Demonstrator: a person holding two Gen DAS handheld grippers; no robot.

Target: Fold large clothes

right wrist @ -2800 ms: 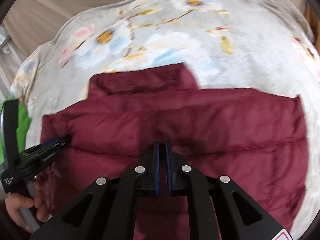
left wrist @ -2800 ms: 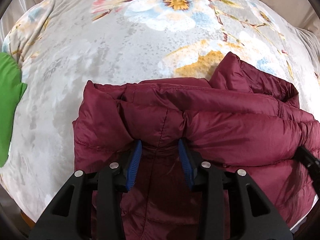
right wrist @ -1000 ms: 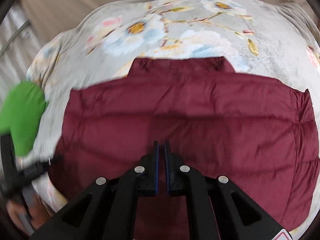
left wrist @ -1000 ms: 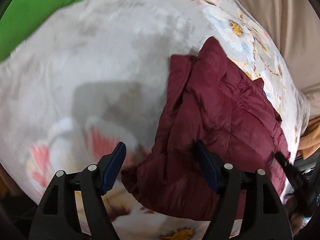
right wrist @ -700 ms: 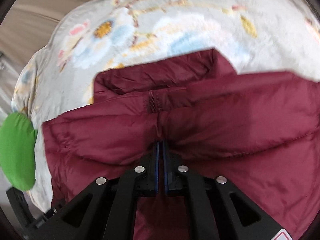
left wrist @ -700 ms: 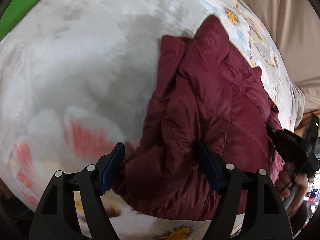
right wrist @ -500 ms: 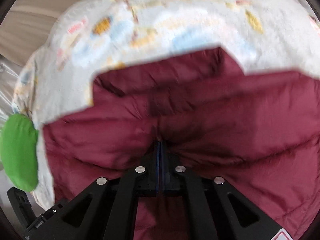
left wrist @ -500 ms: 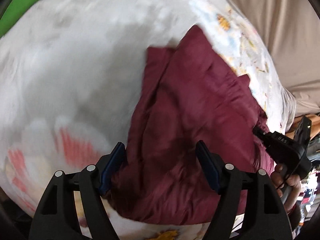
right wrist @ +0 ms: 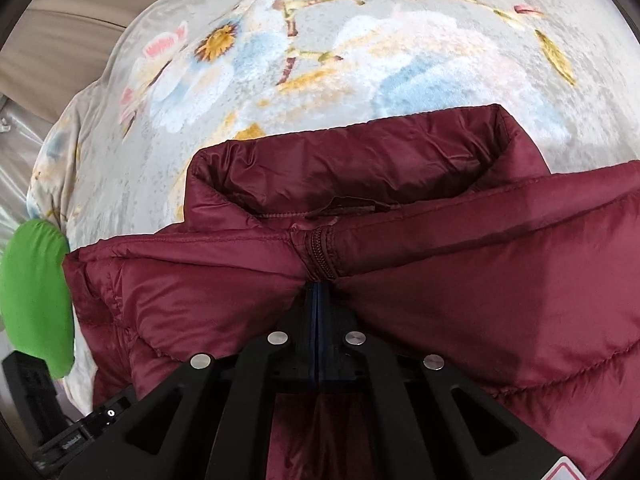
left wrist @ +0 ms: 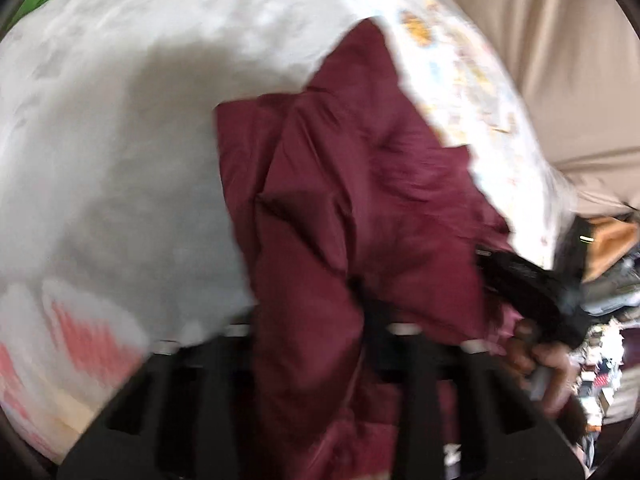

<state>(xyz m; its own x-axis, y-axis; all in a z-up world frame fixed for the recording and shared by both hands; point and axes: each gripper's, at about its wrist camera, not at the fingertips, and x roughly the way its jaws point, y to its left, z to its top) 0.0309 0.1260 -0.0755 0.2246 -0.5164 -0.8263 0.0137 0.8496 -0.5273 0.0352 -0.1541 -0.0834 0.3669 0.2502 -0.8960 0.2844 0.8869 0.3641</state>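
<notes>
A maroon puffer jacket point(right wrist: 460, 248) lies folded on a floral blanket point(right wrist: 360, 48); its collar point(right wrist: 360, 160) points away in the right wrist view. My right gripper point(right wrist: 318, 292) is shut on the jacket's zipped edge near the zipper end point(right wrist: 320, 256). In the blurred left wrist view the jacket point(left wrist: 360, 200) bulges between my left gripper's fingers, and my left gripper point(left wrist: 308, 316) is around a fold of it; the fingertips are hidden by fabric. The right gripper's body point(left wrist: 532, 288) and a hand show at the right.
A green cushion point(right wrist: 36, 296) lies at the blanket's left edge, next to the jacket. Beige fabric point(left wrist: 560, 60) hangs behind the bed. The left gripper's body point(right wrist: 68, 432) shows at the lower left of the right wrist view. Clutter sits at the far right point(left wrist: 608, 272).
The left gripper swung round to the jacket's side edge, opened wide, then moved onto the fold. The right gripper stayed shut on the jacket and drew the zipped edge toward the collar.
</notes>
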